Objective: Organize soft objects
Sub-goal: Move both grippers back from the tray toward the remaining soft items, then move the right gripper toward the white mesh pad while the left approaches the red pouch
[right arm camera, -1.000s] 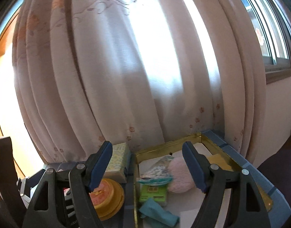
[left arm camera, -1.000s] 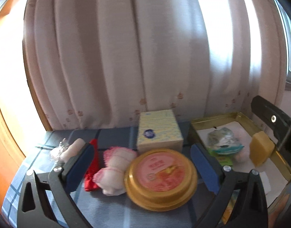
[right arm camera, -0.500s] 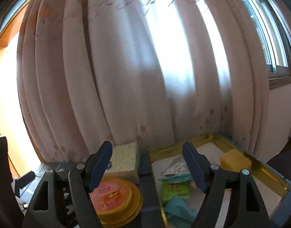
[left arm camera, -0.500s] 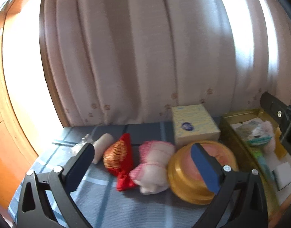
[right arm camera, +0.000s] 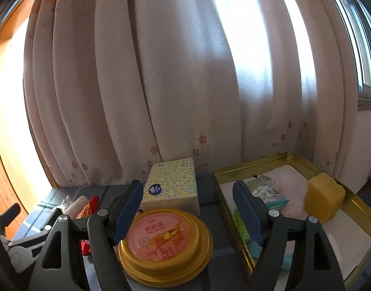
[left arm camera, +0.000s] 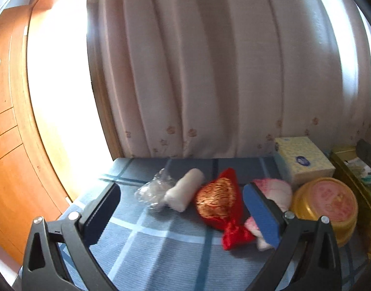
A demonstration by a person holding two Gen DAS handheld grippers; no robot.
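Observation:
My left gripper [left arm camera: 180,209] is open and hangs low over the blue checked cloth [left arm camera: 146,245]. Ahead of it lie a white fabric roll [left arm camera: 184,190] with crumpled clear wrap [left arm camera: 154,191], a red and gold pouch [left arm camera: 218,201] and a pink and white soft bundle [left arm camera: 274,190], partly behind the right finger. My right gripper [right arm camera: 188,208] is also open, above a round gold tin with a pink lid [right arm camera: 163,237]. The gold tray [right arm camera: 253,167] to its right holds a yellow sponge [right arm camera: 323,198], a pink puff [right arm camera: 288,186], a cotton bag [right arm camera: 265,191] and a green packet [right arm camera: 241,223].
A yellow-patterned tissue pack [right arm camera: 172,189] stands behind the tin, against the pink curtain [right arm camera: 185,84]. A teal cloth [right arm camera: 255,248] lies in the tray's near corner. Wooden panelling [left arm camera: 6,169] borders the table on the left. The left gripper's body [right arm camera: 18,242] shows in the right wrist view.
The left gripper swung to the left: tin, tissue pack and tray slid to the frame's right, and the roll and pouch now sit ahead. The right gripper shifted left over the tin.

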